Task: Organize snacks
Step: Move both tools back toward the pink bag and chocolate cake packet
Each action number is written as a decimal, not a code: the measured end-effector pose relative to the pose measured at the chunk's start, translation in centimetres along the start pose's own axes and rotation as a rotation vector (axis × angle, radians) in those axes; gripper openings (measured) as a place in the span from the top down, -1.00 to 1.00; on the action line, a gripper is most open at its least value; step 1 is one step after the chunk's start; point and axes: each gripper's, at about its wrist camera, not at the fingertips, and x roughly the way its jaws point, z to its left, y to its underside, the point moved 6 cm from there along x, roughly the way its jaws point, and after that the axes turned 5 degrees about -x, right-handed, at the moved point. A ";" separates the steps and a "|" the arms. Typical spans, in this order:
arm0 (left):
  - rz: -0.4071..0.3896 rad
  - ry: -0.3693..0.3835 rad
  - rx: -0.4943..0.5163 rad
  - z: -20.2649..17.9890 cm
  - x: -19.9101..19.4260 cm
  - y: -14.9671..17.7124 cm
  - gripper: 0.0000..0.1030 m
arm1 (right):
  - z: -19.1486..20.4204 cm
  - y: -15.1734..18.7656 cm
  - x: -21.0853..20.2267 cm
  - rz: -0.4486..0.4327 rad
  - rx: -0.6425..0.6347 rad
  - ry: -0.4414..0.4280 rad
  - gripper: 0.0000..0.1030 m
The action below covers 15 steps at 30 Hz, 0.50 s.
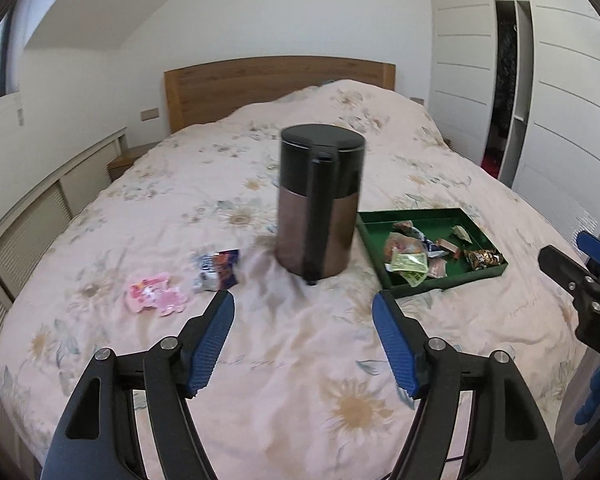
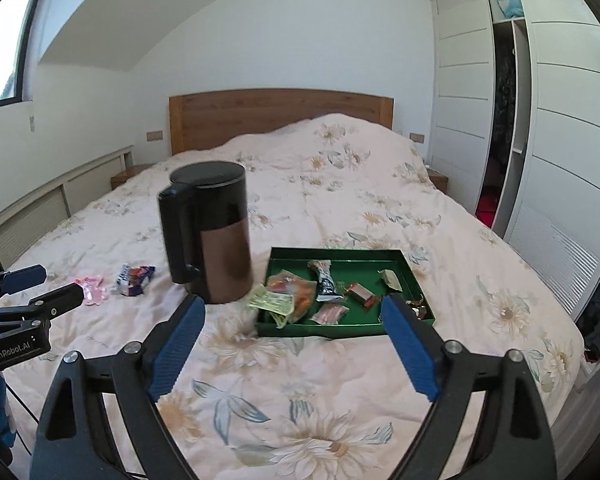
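Bed: we see a wide bed (image 2: 340, 184) under a pale floral quilt, wooden headboard (image 2: 280, 114) at the far end; everything we note lies on the near half.
Kettle: a dark kettle (image 2: 208, 232) with a copper-toned lower body stands upright near the middle of the quilt, handle turned toward us and left in the right wrist view.
Green tray: a shallow green tray (image 2: 404, 262) sits just right of the kettle, close to it; whether they touch we cannot tell.
Snacks in tray: we count several wrappers inside, among them a yellow-green packet (image 2: 274, 304) hanging over the near left corner, an orange packet (image 2: 296, 290), a blue-and-white one (image 2: 326, 284) and a small red bar (image 2: 360, 294).
Snacks loose: two remain on the quilt left of the kettle, toward the left edge of the bed: a blue-and-orange packet (image 1: 218, 270) nearer the kettle, a pink packet (image 1: 156, 294) farther left, the two apart from each other.
Left gripper: our left gripper (image 1: 303, 320) hangs over the near quilt, jaws spread with nothing between the blue pads (image 1: 212, 344).
Right gripper: our right gripper (image 2: 292, 328) hangs before the tray's near edge, jaws wide apart and empty.
Surroundings: white wardrobe (image 2: 556, 140) along the right wall, one door open.
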 end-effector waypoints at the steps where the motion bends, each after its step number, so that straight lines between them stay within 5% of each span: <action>1: -0.004 -0.004 -0.005 0.5 -0.3 0.1 -0.28 | 0.3 0.0 -0.4 -0.004 -0.003 0.000 -1.00; 15: -0.066 -0.098 -0.027 4.7 -4.8 1.8 -0.29 | 4.3 -1.0 -5.5 -0.129 -0.033 -0.034 -1.00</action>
